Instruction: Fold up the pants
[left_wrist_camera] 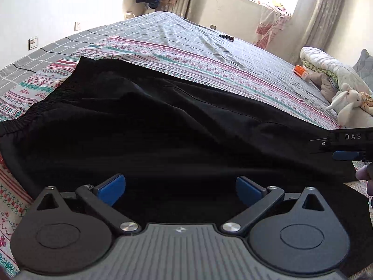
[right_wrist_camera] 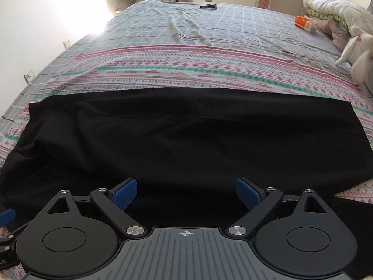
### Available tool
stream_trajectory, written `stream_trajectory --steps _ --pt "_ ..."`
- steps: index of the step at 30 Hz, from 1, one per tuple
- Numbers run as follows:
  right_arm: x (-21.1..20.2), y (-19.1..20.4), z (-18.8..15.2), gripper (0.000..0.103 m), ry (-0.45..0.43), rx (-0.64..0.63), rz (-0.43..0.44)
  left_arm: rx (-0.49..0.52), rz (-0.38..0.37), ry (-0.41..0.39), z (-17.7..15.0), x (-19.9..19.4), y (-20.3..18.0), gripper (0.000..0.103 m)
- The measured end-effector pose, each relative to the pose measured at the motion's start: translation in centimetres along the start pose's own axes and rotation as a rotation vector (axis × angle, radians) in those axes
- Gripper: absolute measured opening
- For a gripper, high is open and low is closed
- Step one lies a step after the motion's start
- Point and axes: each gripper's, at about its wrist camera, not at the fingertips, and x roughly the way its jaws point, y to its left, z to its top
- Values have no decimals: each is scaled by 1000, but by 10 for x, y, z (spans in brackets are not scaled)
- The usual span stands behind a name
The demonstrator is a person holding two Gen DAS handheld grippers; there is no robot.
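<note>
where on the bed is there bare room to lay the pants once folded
Free: the grey checked sheet between the patterned striped sheet and the small black object near the far edge. Crowded: the right side, with an orange item, rolled bedding and plush rabbit. The black pants fill the near part.

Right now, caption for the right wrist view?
Open right claw over black pants spread on a patterned sheet.

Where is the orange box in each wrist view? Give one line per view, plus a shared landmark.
Left wrist view: the orange box lies far right, mid-height, on the grey checked sheet.
Right wrist view: the orange box lies upper right, near the rolled quilt.
Shared landmark: the white stuffed rabbit sits just right of it in both.
</note>
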Motion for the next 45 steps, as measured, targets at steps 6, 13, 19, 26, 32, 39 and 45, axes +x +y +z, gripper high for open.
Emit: stream_trajectory --steps 6,13,19,26,32,39,45 --pt "-28 -68 -46 97 -11 105 -68 118 -50 46 -18 5 -38 103" --pt "-43 -120 -89 99 -16 173 -118 244 -127 101 -31 11 -73 103" --pt "-47 -165 -106 99 53 284 -142 335 -209 156 -49 17 -99 103" --pt "-66 -215 -129 100 49 281 -241 490 -283 159 -73 17 -128 103" --pt "-79 -261 -142 100 44 362 -244 616 -411 139 -88 9 -153 103" --pt "-70 -309 -160 100 97 431 -256 778 -577 153 -103 10 -173 101" --pt "-62 -323 -167 98 88 455 -165 912 -617 119 -116 8 -186 90"
